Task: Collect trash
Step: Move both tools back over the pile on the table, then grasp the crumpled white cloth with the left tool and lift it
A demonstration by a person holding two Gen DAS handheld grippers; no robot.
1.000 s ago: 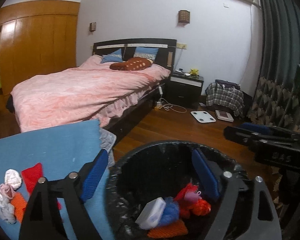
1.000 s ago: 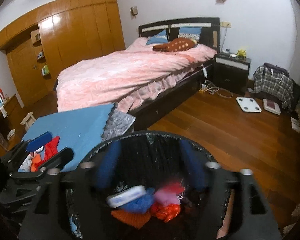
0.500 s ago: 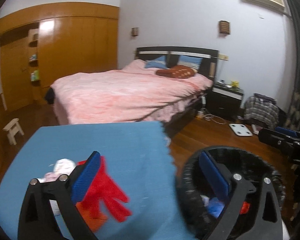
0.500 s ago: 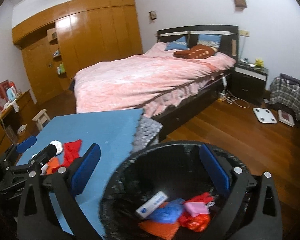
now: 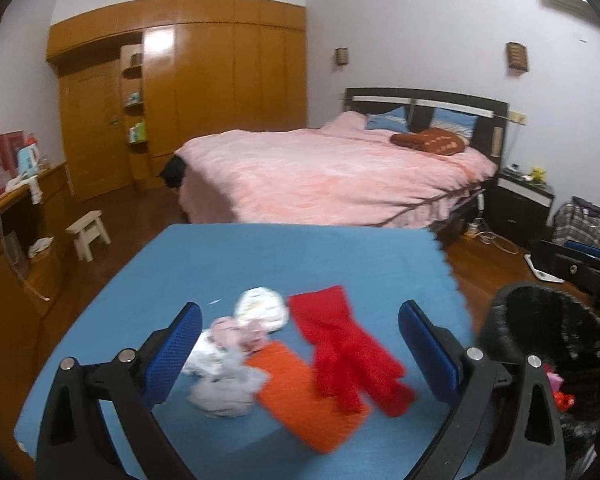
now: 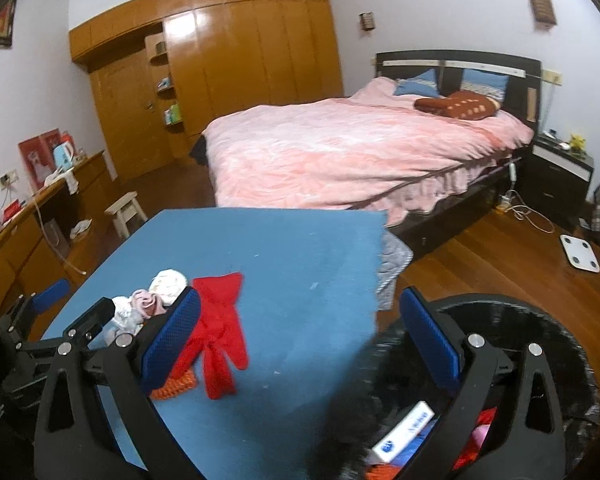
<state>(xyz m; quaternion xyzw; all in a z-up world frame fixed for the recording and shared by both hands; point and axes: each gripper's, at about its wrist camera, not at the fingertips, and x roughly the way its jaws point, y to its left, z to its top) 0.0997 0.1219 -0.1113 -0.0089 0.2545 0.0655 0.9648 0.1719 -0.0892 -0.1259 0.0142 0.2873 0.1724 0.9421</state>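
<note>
On the near part of the blue table (image 5: pixel 260 264) lies a small heap of trash: a red cloth piece (image 5: pixel 348 356), an orange knitted square (image 5: pixel 304 396) partly under it, and crumpled white and pink scraps (image 5: pixel 240 340) just to their left. The left tongs (image 5: pixel 300 354) hang above this heap with their blue pads (image 5: pixel 172 352) wide apart, holding nothing; the red and orange pieces sit between them in that view. To the right of the table stands a black-lined trash bin (image 6: pixel 548 336), its rim just beside the table's edge. Inside it are a white box (image 6: pixel 404 430) and red, orange, blue and pink bits. The right tongs (image 6: pixel 300 346) hover over the table edge and bin, pads also spread, empty. Beyond the table are a pink-covered bed (image 5: pixel 332 172), a wooden wardrobe (image 5: pixel 204 88) and a small stool (image 5: pixel 88 232) on the wooden floor (image 6: pixel 500 256).
</note>
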